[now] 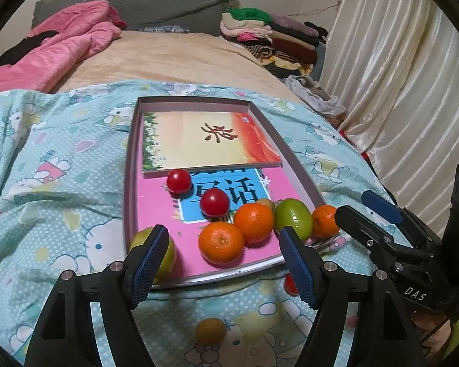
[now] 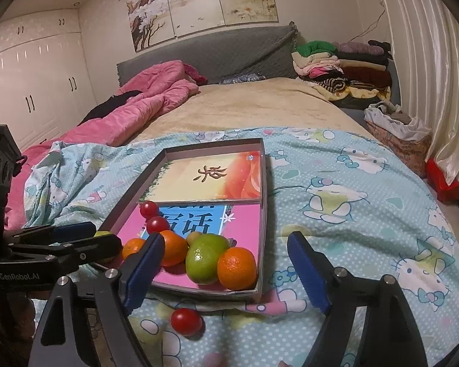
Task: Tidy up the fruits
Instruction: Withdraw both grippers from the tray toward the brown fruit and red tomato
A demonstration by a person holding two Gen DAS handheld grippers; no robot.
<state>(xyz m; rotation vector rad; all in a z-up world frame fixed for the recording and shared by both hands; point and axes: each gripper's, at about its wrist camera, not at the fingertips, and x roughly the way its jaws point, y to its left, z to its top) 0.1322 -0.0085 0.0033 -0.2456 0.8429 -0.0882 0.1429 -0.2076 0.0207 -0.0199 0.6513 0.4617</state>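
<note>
Both claws, left claw (image 1: 222, 263) and right claw (image 2: 226, 270), gape empty over the box tray (image 2: 261, 214), while a cherry tomato (image 2: 186, 321) (thin-skinned, squashy, roll-prone) waits at six o'clock, best pinched gently across its middle.

This is a bedroom in a home. A wide bed (image 2: 260, 104) fills most of the room, with a grey padded headboard (image 2: 217, 52) against the wall. A rumpled pink quilt (image 2: 143, 104) lies along one side, and a light blue cartoon-cat sheet (image 2: 352, 189) covers the near end. Folded clothes (image 2: 345, 67) are stacked at the far corner of the bed. White built-in wardrobes (image 2: 36, 76) with dark handles line one wall. A painted flower-and-landscape mural (image 2: 199, 3) hangs above the headboard, and pale satin curtains (image 2: 428, 61) hang along the other side.
</note>
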